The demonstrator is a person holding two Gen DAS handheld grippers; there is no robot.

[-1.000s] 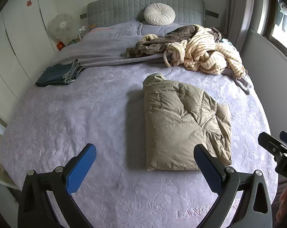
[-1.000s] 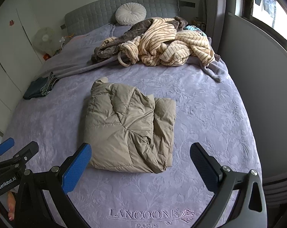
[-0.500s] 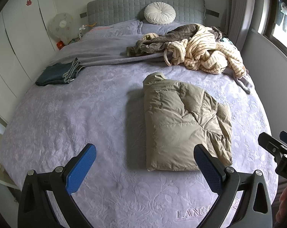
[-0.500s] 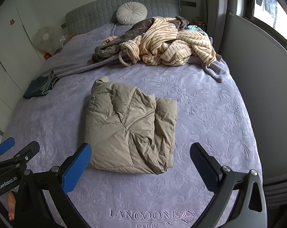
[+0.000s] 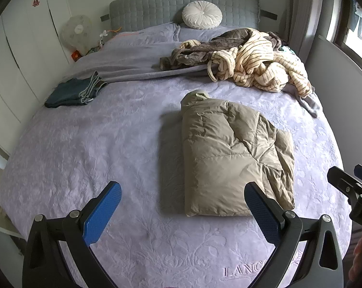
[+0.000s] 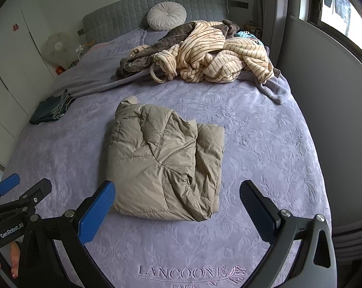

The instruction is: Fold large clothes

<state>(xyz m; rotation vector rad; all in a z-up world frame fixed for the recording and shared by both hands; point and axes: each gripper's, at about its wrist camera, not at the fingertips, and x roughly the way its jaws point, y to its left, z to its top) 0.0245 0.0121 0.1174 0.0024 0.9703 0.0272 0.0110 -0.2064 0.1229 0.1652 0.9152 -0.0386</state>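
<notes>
While both grippers hover spread wide and empty above the foot of the bed, the folded khaki puffer jacket (image 5: 231, 158) (image 6: 161, 165) lies in the middle of the lilac bedspread (image 5: 89, 148) (image 6: 260, 139). Neither the left gripper (image 5: 182, 212) nor the right gripper (image 6: 177, 211) touches it. Striped robes (image 6: 212, 57) lie heaped near the headboard, and folded jeans (image 5: 73, 93) sit at the bed's left edge.
</notes>
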